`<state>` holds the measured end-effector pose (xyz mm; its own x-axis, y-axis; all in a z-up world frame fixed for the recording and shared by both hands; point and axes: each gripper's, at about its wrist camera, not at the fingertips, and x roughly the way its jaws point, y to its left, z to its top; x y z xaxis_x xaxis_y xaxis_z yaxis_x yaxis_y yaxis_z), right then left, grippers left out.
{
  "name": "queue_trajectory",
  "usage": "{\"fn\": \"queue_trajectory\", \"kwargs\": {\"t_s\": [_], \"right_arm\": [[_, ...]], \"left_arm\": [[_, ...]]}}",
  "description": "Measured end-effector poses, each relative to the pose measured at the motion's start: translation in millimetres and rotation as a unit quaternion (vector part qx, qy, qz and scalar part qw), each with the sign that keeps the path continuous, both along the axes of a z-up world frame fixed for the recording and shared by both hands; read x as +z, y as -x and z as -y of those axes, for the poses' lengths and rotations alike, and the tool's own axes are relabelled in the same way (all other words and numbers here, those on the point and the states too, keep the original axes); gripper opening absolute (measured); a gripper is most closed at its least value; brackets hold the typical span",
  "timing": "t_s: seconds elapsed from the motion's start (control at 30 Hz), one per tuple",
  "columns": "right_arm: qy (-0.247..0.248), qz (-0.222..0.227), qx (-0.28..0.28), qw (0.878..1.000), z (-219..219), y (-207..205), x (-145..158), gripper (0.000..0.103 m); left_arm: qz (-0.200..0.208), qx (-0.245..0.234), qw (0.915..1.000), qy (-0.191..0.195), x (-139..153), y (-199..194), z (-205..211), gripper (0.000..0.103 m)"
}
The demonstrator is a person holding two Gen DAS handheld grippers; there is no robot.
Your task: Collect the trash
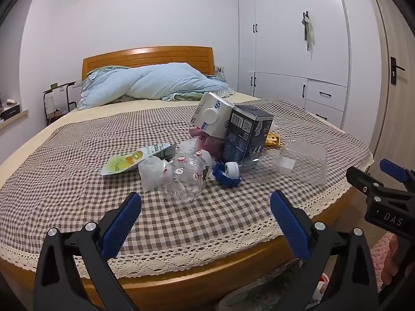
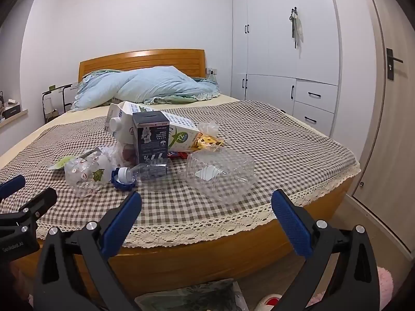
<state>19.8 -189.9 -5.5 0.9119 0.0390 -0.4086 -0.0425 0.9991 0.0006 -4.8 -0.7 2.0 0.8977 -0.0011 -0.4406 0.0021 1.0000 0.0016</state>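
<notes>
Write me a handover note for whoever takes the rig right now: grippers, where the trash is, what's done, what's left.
Left gripper: open, empty, short of the bed's foot.
Right gripper: open, empty, beside it.
Trash lies in a heap on the checked cloth: crushed bottle, blue cap, clear tray, dark box, milk carton, kiwi pouch, yellow wrapper.
Done: nothing picked up yet.
Left: collect every piece. No bin in view.

Bedroom, white walls, artificial light.
Wooden bed under checked cover; blue duvet at headboard; white wardrobe beside it.
</notes>
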Motion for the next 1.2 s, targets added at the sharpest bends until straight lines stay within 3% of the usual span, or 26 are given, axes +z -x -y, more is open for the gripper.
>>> {"fn": "queue_trajectory", "kwargs": {"t_s": [1.2], "right_arm": [[0.004,0.005,-0.005,1.000,0.0,2.7,5.5,0.097]], "left_arm": [[0.008,-0.012,0.9999,-0.002,0.9,4.1,4.1,0.096]]}}
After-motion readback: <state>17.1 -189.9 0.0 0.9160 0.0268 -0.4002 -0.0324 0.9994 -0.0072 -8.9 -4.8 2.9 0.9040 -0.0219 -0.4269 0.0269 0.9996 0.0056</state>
